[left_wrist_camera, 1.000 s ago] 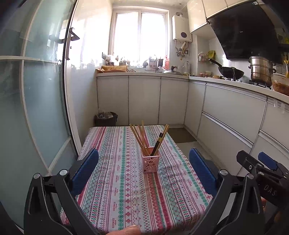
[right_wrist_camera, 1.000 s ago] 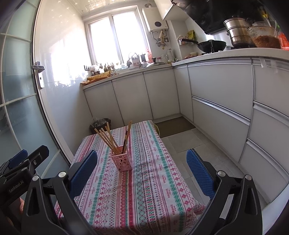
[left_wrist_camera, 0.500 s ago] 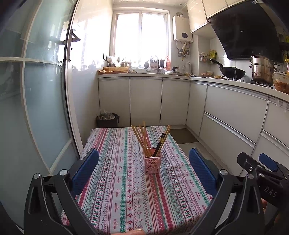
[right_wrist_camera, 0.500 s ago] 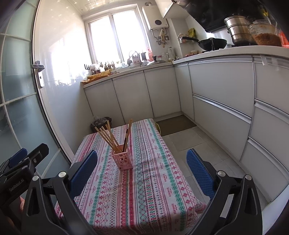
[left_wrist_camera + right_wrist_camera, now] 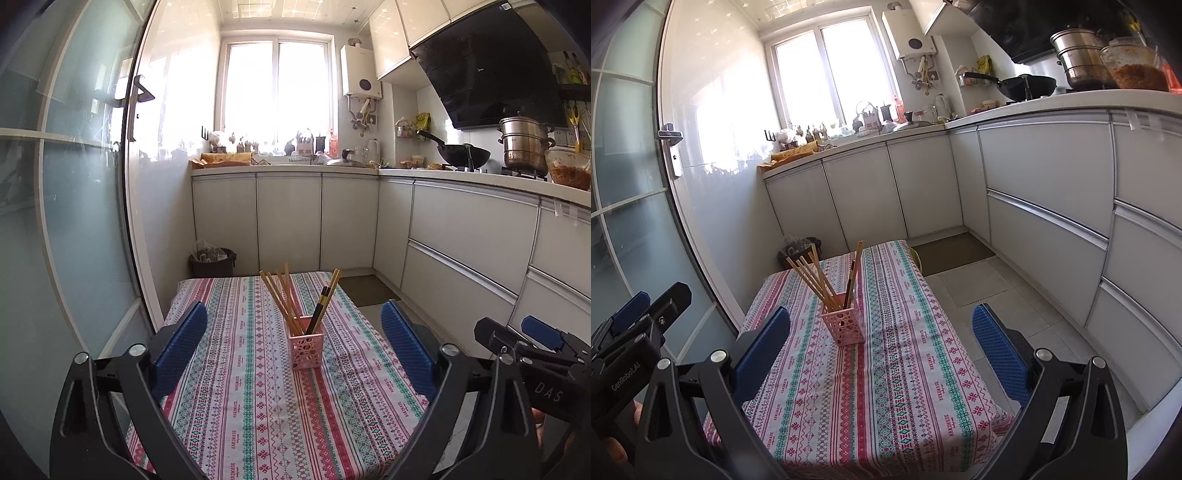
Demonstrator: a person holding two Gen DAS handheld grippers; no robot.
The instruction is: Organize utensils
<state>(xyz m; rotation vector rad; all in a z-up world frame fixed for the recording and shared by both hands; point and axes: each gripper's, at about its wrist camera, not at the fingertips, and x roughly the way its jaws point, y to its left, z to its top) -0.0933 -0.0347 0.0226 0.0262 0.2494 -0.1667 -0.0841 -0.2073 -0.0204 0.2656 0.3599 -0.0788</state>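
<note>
While both grippers hover wide apart and empty, the utensils sit sorted ahead of their fingers.
Compared with a second ago, the left gripper (image 5: 291,343) has tipped upward slightly, showing more ceiling, and its jaws are closing with nothing between them. The pink holder (image 5: 307,347) of chopsticks (image 5: 282,297) stands unmoved on the striped tablecloth (image 5: 258,406), beyond and between its fingertips. The right gripper (image 5: 881,339) stays wide.
</note>
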